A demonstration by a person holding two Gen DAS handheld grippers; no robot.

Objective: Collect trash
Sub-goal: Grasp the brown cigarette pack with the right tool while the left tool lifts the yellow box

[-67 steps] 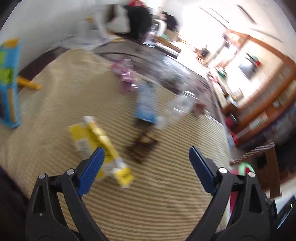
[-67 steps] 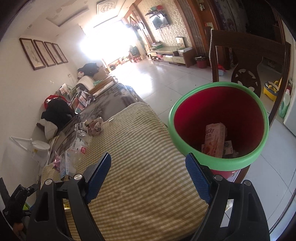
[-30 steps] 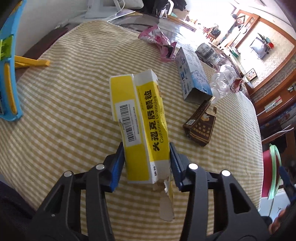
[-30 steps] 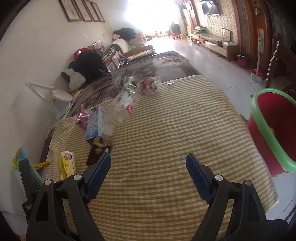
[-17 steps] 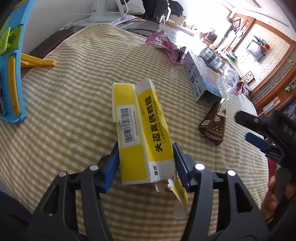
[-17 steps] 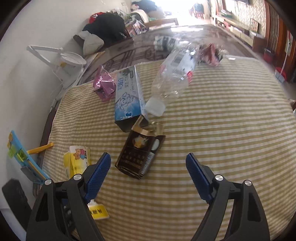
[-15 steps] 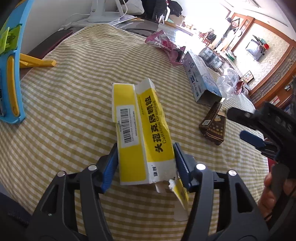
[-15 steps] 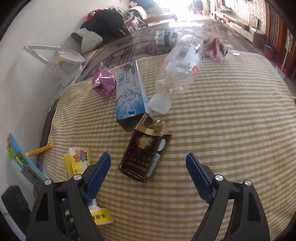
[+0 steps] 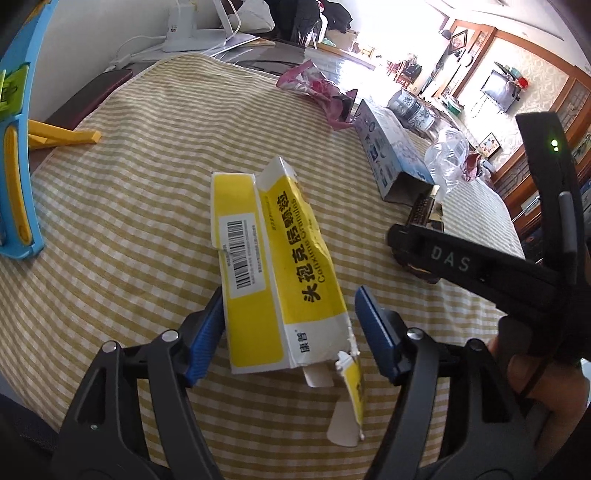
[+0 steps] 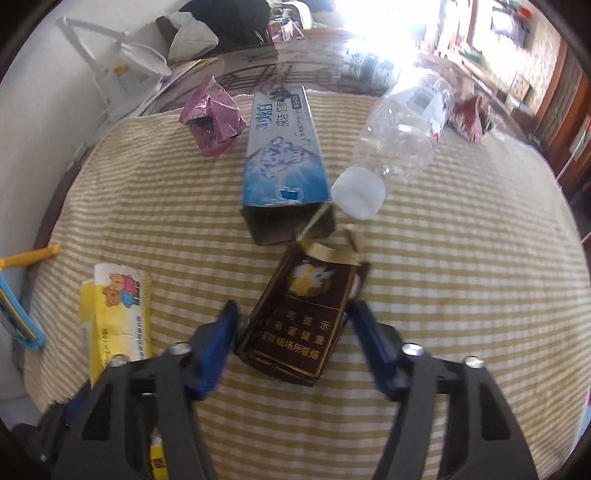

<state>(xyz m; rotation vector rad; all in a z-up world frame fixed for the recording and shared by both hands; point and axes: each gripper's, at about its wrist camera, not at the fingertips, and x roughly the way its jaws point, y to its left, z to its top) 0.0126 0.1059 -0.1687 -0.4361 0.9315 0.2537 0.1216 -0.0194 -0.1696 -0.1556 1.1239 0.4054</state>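
Observation:
A torn yellow and white medicine box lies on the yellow striped tablecloth, between the blue pads of my left gripper. The left pad touches it; a small gap shows at the right pad. The box also shows in the right wrist view. My right gripper is open with its jaws around the near end of a dark brown cigarette box lying flat. Beyond it lie a blue carton, a clear plastic bottle with a white cap, and a pink foil wrapper.
A red crumpled wrapper lies at the far right of the cloth. A blue and yellow plastic toy sits at the table's left edge. A white lamp base and dark clothes are behind the table. The right gripper's body crosses the left view.
My right gripper has swung from the red bin to the table and come down around the brown box. My left gripper, closed on the yellow box, has eased slightly at the right pad.

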